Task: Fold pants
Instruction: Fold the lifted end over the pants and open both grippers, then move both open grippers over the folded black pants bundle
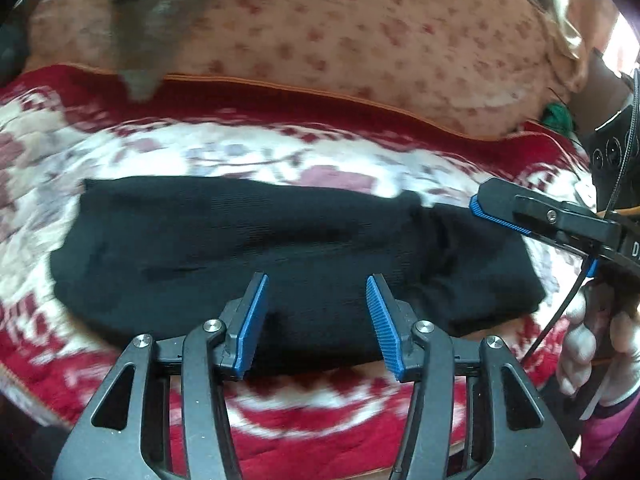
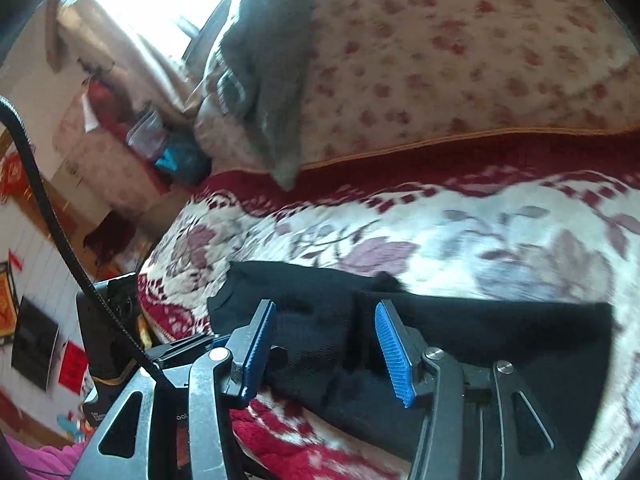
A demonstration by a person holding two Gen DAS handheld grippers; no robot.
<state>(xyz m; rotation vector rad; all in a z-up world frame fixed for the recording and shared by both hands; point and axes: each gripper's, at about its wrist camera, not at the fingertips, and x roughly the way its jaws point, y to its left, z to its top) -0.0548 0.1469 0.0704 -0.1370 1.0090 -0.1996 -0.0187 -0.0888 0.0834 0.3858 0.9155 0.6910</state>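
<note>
Blue-padded left tongs (image 1: pixel 316 320) fill the near edge of the left wrist view, jaws apart, nothing between the pads; black cloth shows behind the gap. Right tongs (image 2: pixel 326 344) likewise stand apart in their own view, hovering over the cloth, pads not pressing on it. They also enter the left view from the right edge (image 1: pixel 500 216), with a hand (image 1: pixel 600 344) gripping the handle below.

Pants (image 1: pixel 280 256), black, lie on the bed's red-and-white floral blanket (image 1: pixel 240 156), already doubled into a long flat band running left to right. Right end looks layered and a bit lumpy. Beyond, a spotted beige quilt (image 1: pixel 360 40) with a grey garment (image 1: pixel 156 28) draped on it.

Step, by my reading: a fold is laid down and both tongs are free. Next move likely calls for pinching one short end, all layers together, and carrying it across to the other end, keeping edges square. Frames are motion-blurred; seams hard to read.
</note>
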